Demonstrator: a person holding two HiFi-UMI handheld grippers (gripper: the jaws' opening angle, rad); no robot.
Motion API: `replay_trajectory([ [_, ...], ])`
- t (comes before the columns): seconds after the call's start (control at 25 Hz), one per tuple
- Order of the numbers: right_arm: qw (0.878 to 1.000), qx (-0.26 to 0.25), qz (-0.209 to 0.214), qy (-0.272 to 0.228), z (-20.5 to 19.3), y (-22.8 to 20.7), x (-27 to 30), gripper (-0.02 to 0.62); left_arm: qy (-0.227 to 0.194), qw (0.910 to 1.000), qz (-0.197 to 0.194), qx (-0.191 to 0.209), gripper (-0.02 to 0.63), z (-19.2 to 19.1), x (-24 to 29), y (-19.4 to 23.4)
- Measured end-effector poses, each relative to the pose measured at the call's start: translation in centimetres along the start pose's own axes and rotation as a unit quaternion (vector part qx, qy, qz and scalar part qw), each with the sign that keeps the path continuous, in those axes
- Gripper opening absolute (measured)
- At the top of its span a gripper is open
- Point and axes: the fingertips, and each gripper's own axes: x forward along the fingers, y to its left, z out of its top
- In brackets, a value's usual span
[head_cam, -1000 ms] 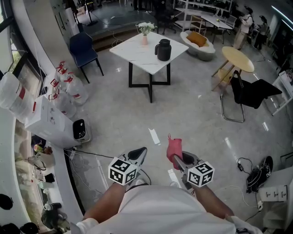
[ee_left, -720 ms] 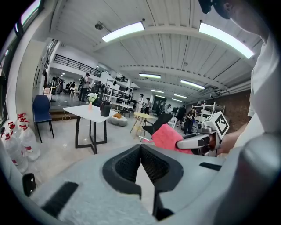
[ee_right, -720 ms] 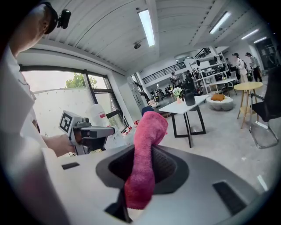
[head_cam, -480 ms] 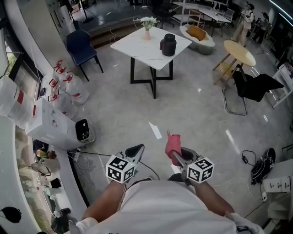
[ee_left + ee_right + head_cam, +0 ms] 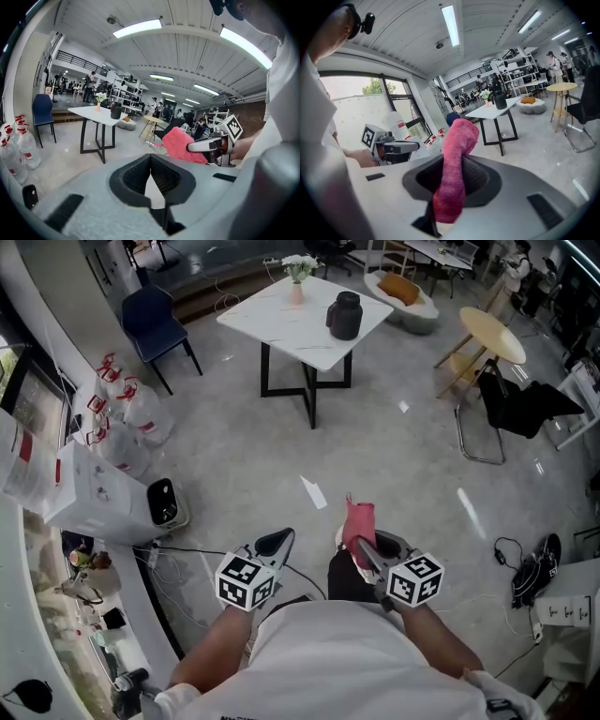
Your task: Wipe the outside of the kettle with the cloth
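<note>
Right now I'm clamping the pink cloth [image 5: 358, 519] in my right gripper [image 5: 364, 557], while my left gripper [image 5: 277, 542] is keeping its jaws together on nothing. The kettle [image 5: 344, 315] is standing at twelve o'clock near the white table's [image 5: 281, 326] right edge, with bare floor [image 5: 384, 451] lying open between us.

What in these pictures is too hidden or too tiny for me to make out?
1. Kettle: it stands far off on the white table in every view, too small to show its spout or any dirt.
2. Cloth: in the right gripper view its lower end disappears between the closed jaws of the right tool.
3. Background people: distant and too small in both gripper views to tell what they are doing.
</note>
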Motion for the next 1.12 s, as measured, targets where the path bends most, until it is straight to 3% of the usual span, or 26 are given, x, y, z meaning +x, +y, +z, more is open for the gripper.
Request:
replay_trajectory([
  [0.24, 1.000, 0.001, 0.004, 0.002, 3.7, -5.8, 3.3, 0.103, 0.006, 1.0000, 0.007, 0.000, -0.002, 2.8, 5.5, 2.4],
  [0.6, 0.999, -0.015, 0.029, 0.003, 13.8, -14.2, 9.5, 0.104, -0.014, 0.9993, 0.036, 0.004, -0.002, 12.0, 13.9, 8.2],
  [0.76, 0.999, -0.022, 0.044, -0.004, 17.3, -17.4, 12.0, 0.104, -0.011, 0.9988, 0.047, 0.003, -0.002, 14.2, 17.4, 10.0],
  [1.12, 0.998, -0.016, 0.057, 0.007, 19.9, -23.6, 14.4, 0.104, -0.001, 0.9983, 0.058, -0.006, -0.002, 17.2, 23.3, 12.1],
])
